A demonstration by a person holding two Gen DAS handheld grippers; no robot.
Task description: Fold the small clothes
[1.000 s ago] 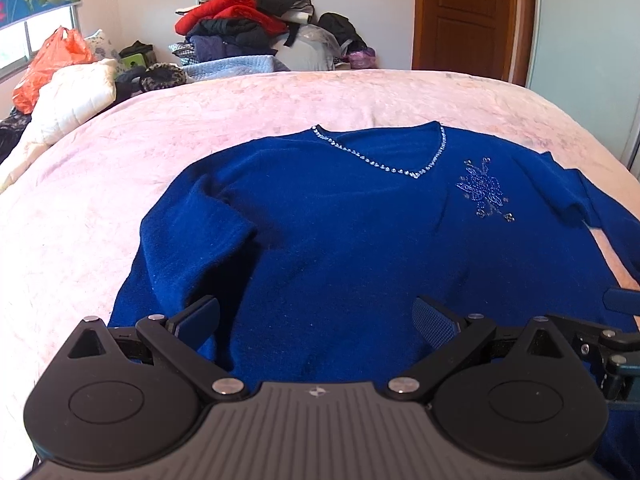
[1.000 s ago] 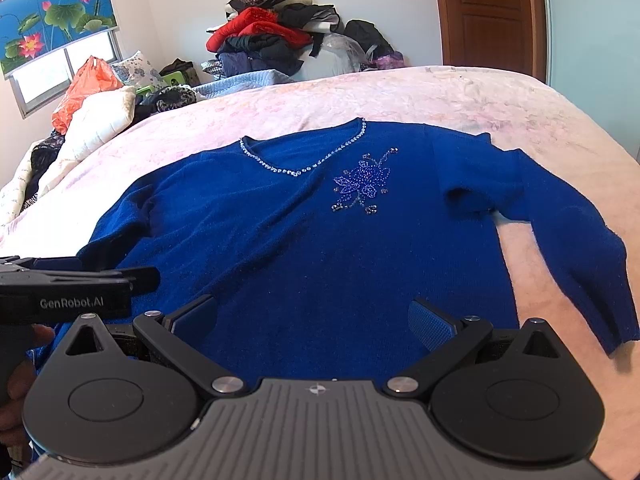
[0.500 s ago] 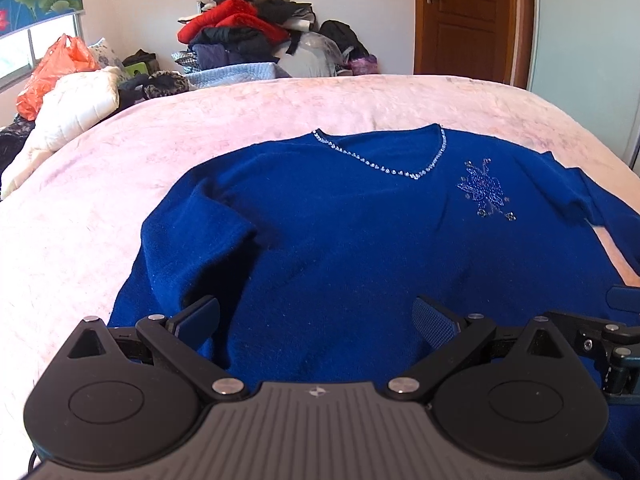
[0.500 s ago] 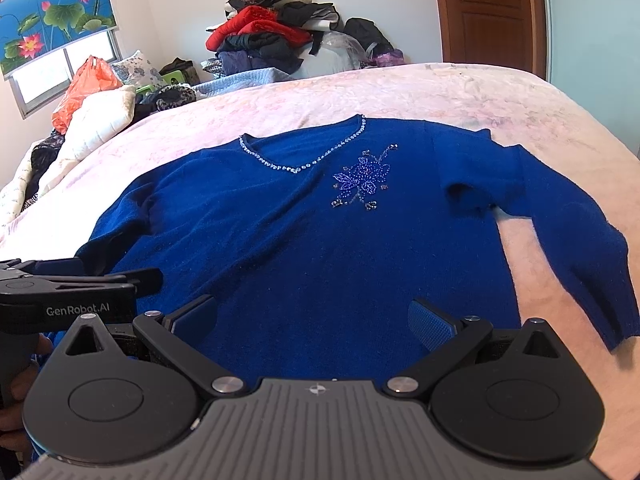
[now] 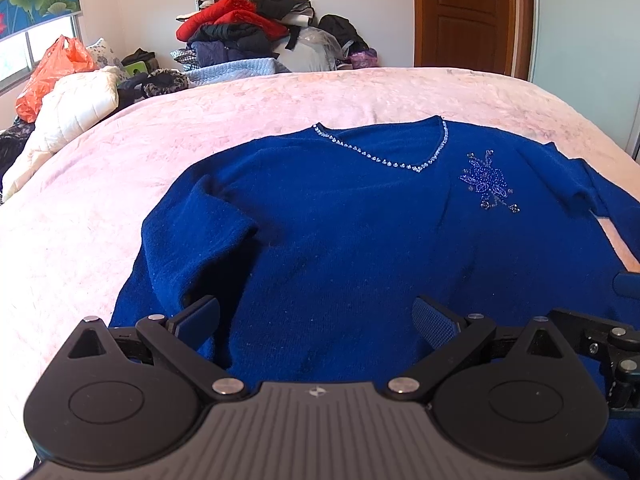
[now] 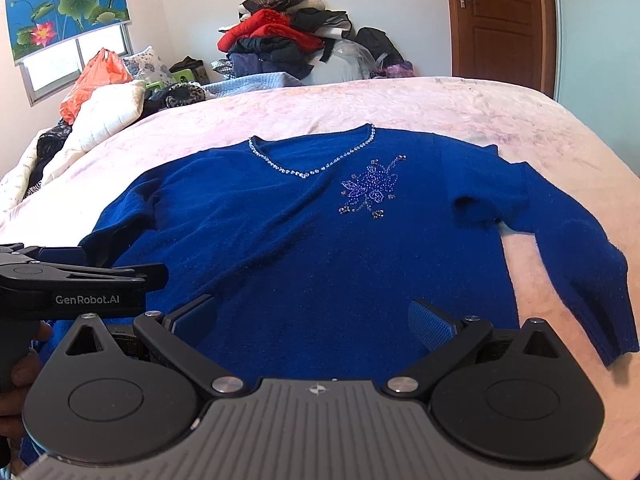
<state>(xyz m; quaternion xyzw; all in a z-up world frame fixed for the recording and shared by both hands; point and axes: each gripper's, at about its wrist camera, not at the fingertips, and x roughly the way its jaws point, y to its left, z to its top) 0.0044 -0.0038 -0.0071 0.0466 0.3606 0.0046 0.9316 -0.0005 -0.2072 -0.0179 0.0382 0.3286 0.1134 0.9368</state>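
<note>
The blue sweater [image 6: 320,248] is spread face up on the pink bedspread [image 6: 440,108], neckline at the far side, hem nearest. Both claws are held wide apart over the near hem, nothing gripped: left gripper [image 5: 316,316], right gripper [image 6: 312,316]. The left sleeve [image 5: 192,248] is seen bunched and doubled over; if a fold is begun before it is straightened, a lump is likely trapped inside. "GenRobot.AI" can be read on the left gripper's side.
</note>
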